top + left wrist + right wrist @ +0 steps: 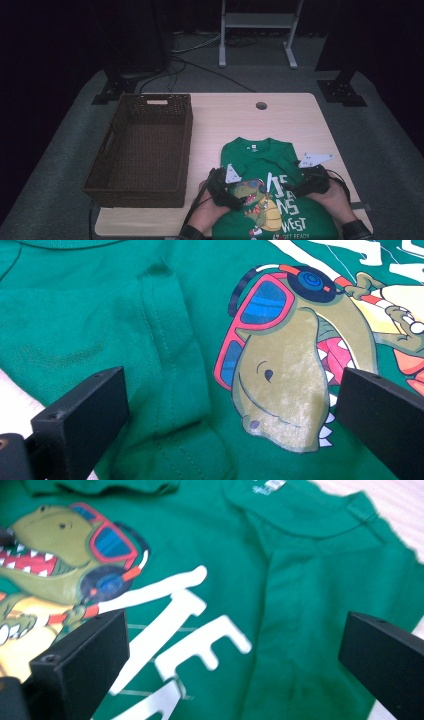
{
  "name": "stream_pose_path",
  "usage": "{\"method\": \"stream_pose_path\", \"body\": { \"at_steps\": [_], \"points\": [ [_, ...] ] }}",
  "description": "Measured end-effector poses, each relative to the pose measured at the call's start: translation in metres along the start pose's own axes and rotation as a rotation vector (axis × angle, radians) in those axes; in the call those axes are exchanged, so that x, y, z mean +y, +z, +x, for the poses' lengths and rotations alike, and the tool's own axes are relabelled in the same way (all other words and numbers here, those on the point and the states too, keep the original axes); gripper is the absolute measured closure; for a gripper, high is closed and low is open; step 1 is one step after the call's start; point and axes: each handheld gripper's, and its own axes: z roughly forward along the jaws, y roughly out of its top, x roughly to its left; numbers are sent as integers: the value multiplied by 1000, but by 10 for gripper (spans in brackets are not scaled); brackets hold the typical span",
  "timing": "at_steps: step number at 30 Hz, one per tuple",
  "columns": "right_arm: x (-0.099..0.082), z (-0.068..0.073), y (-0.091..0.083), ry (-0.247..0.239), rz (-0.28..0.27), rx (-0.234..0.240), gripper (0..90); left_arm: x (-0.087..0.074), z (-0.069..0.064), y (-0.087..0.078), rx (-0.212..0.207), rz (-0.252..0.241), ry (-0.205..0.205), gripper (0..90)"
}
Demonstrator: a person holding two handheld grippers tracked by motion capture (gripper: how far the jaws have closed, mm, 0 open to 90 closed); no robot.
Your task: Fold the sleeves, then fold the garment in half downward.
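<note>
The green T-shirt (272, 195) is lying print-up at the table's (280, 120) six o'clock edge, with the wicker basket (142, 150) sitting at its nine o'clock. The left gripper (227, 192) is hovering over the dinosaur print (285, 385), jaws released. The right gripper (307, 182) is hovering at the shirt's three o'clock side, jaws spread wide, grasping nothing.

brown wicker basket (140, 150) – left of table (290, 120)
</note>
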Motion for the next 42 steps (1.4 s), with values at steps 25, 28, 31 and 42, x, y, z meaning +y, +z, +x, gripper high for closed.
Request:
{"method": "stream_pose_path", "body": {
  "at_steps": [25, 28, 31, 42],
  "points": [
    [-28, 11, 1, 33, 23, 7, 0, 0, -3, 0, 1, 0, -1, 0],
    [-30, 12, -1, 33, 24, 5, 0, 0, -5, 0, 0, 0, 0, 0],
    [-32, 13, -3, 37, 25, 4, 0, 0, -9, 0, 0, -1, -1, 0],
    [-44, 25, -15, 47, 26, -3, 0, -2, -28, -3, -6, -1, 8, 0]
  ]
}}
